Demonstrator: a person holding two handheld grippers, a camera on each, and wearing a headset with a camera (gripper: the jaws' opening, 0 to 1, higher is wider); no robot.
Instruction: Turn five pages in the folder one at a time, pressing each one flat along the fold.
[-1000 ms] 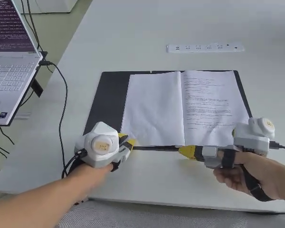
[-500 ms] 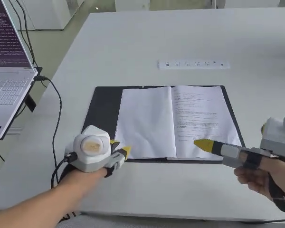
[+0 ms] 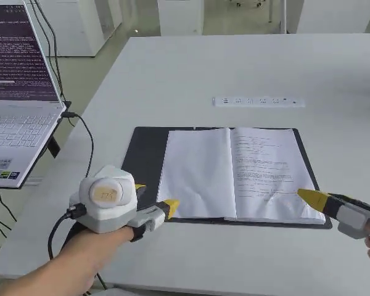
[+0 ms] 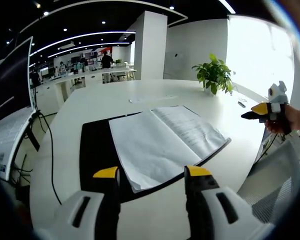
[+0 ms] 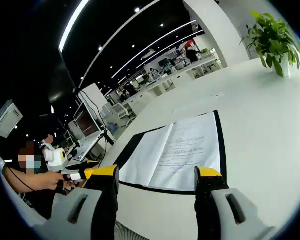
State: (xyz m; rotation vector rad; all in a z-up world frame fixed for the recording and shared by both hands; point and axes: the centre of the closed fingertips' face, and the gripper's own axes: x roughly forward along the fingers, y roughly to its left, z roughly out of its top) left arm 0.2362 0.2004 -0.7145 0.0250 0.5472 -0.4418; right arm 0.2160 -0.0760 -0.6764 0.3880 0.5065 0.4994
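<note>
The folder (image 3: 147, 154) lies open on the white table (image 3: 191, 68), with a blank sheet left of the fold and a printed page (image 3: 265, 172) right of it. The head view takes in a laptop (image 3: 18, 92) and a power strip (image 3: 259, 101); the gripper views add a potted plant (image 4: 215, 75). The left gripper (image 4: 151, 172) is spread and empty, at the folder's near left corner. The right gripper (image 5: 155, 172) is likewise spread and empty, near the right corner. In the head view its body is cut off at the frame edge and its gap is hard to read.

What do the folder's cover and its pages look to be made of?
Folder cover: probably matte black plastic or coated board; it lies flat and dark, without glare. Pages: thin white paper; the left sheet ripples faintly and the right one carries printed text.
</note>
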